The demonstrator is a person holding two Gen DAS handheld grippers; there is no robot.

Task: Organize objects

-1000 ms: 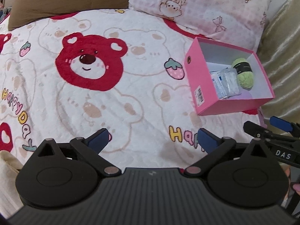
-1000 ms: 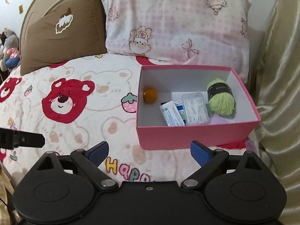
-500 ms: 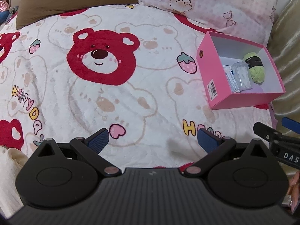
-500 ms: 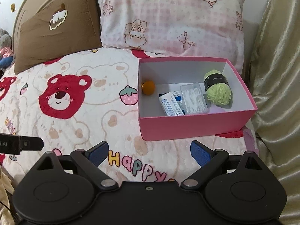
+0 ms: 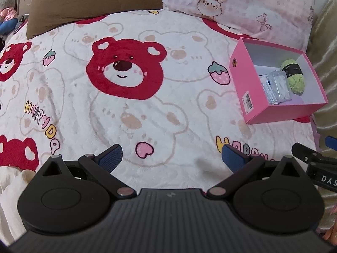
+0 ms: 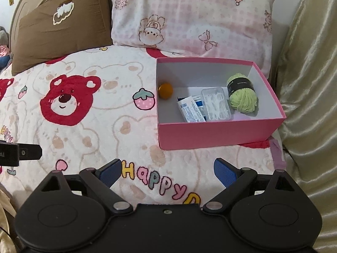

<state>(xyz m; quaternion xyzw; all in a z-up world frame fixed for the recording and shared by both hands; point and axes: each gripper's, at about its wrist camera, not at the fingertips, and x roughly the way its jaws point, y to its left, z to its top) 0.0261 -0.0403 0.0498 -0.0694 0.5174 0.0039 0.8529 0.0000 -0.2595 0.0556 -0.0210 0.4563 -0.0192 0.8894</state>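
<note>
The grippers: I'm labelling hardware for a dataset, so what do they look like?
Both the left gripper and the right gripper have matte black bodies, two round discs, angled black link arms with silver pivots, and blue ribbed finger pads. White letters "DAS" mark the right one's side.

Home bedroom; bear-print blanket (image 5: pixel 130 109); two pillows (image 6: pixel 189 16); headboard (image 6: pixel 23 6)

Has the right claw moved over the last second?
Yes. The right claw has pulled back from the pink box: more blanket now shows in front of it.
</note>
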